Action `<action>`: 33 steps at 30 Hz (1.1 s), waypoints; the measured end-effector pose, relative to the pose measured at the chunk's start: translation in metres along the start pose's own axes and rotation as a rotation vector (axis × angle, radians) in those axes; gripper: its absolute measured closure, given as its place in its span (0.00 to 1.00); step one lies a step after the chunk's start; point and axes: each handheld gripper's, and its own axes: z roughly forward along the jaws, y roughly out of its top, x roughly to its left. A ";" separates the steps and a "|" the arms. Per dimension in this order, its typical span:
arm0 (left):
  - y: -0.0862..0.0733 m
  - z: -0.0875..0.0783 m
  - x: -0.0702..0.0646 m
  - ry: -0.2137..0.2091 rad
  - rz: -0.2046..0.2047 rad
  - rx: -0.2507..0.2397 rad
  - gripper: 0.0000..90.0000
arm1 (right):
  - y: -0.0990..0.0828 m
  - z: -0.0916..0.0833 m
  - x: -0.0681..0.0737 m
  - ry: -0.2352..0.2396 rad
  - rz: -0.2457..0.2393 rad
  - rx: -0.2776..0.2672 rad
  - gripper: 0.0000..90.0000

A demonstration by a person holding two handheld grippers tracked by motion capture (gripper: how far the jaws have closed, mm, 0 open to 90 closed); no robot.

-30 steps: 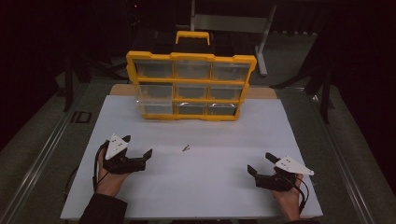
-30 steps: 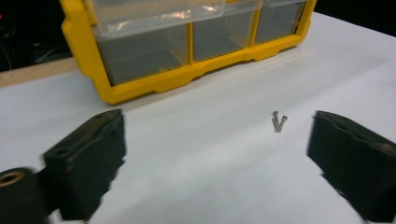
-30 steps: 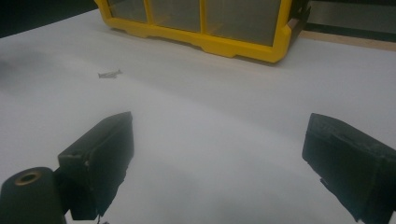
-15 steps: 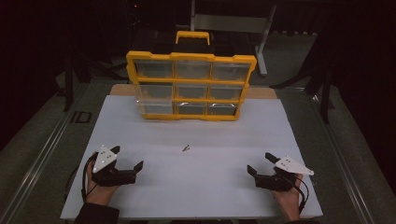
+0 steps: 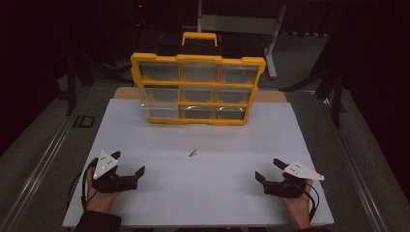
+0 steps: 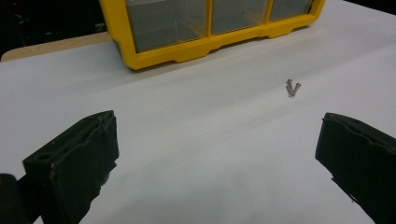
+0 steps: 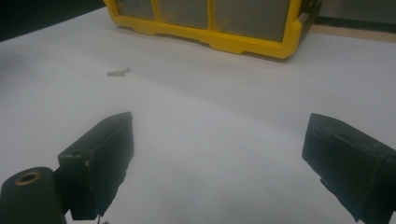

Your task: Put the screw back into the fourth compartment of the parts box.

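We have both grippers resting low on the white counter with nothing picked up yet, so we judge this the approach step, before any grasp. The left gripper has its jaws spread wide and empty; the right gripper likewise stands with jaws wide apart, holding nothing. The small screws lie ahead of the left jaws and toward the right-hand one, well apart from both tips; from the right gripper view they sit far ahead and beyond the left-hand jaw. Past them stands the yellow drawer organizer, upright. Next we would carry one pair of jaws forward until the screws lie between the tips, low to the counter, then close gently, since such thin pieces may slip
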 end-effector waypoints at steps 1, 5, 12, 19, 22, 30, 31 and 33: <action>0.000 0.000 0.000 0.002 0.002 0.001 0.00 | 0.001 0.000 0.000 0.002 0.010 0.006 0.10; -0.002 0.001 0.000 0.005 0.005 0.010 0.00 | 0.010 0.002 0.001 0.020 0.012 0.020 0.10; -0.002 0.000 0.000 0.020 -0.002 0.007 0.00 | 0.037 0.012 0.009 0.049 -0.066 0.084 0.10; -0.002 0.000 0.001 0.025 -0.009 0.006 0.00 | 0.072 0.026 0.016 0.086 -0.109 0.119 0.10; -0.003 0.000 0.002 0.029 -0.011 0.008 0.00 | 0.087 0.034 0.019 0.090 -0.127 0.146 0.10; -0.003 0.001 0.003 0.035 -0.017 0.009 0.00 | 0.117 0.056 0.032 0.104 -0.180 0.192 0.10; -0.003 0.001 0.003 0.035 -0.017 0.009 0.00 | 0.117 0.056 0.032 0.104 -0.180 0.192 0.10; -0.003 0.001 0.002 0.033 -0.015 0.010 0.00 | 0.125 0.065 0.039 0.108 -0.212 0.209 0.10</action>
